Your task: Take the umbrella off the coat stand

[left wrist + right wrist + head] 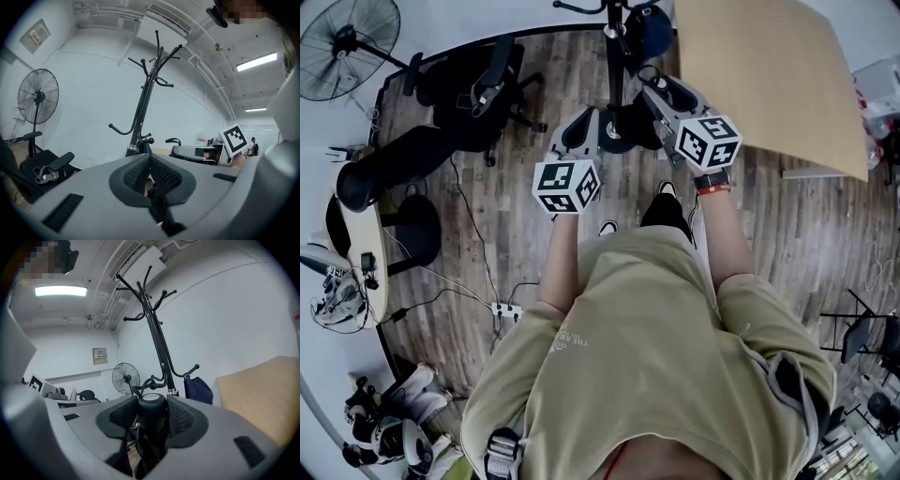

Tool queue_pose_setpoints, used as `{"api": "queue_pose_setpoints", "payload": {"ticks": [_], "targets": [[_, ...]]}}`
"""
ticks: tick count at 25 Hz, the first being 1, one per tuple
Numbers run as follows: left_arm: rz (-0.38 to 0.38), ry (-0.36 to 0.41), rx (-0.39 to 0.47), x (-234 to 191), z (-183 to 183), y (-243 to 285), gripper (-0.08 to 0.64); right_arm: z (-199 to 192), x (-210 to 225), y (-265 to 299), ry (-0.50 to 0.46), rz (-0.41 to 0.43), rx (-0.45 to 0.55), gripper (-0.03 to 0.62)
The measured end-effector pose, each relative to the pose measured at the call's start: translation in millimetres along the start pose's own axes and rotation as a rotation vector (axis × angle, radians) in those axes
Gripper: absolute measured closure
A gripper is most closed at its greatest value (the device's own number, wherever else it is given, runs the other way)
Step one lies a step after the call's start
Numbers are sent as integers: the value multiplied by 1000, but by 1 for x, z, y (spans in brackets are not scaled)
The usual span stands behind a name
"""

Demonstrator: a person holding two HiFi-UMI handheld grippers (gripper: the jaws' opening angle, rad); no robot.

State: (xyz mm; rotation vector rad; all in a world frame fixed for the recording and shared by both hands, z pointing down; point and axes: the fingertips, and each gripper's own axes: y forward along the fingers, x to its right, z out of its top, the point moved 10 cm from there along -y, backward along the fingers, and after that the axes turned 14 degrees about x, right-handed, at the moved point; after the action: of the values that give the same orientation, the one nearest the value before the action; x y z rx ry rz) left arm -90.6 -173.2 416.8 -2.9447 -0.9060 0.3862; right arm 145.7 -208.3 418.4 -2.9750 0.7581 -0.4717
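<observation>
The black umbrella [152,405] stands upright between the pads of my right gripper [152,418], which is shut on its round handle end; its strap loops off to the left. The body below the jaws is mostly hidden. The black coat stand [157,338] rises just behind it, with curved hooks up top. My left gripper [150,174] is shut with nothing in it and faces the same coat stand [143,108] from the left. In the head view both grippers, left gripper [581,129] and right gripper [661,94], are held out near the stand's base [619,131].
A navy bag [199,387] hangs on a low hook of the stand. A tan board [769,75] lies to the right. A black office chair [478,89] and a pedestal fan [347,42] are at the left, with cables and a power strip [508,311] on the wooden floor.
</observation>
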Motion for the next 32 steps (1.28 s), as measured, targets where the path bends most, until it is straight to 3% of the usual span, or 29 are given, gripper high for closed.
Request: {"api": "queue_pose_setpoints", "payload": {"ticks": [8,18,32], "targets": [[-54,59,-4,6,12,-8,538,6,-17,-37,-41,-143,17,383],[-39,117,13,4,26,-15,538,16,-51,-65,-157,-307,68,385],[-68,129,43,6,29,-14,538,4,-63,-78,-92,-334,49,385]]}}
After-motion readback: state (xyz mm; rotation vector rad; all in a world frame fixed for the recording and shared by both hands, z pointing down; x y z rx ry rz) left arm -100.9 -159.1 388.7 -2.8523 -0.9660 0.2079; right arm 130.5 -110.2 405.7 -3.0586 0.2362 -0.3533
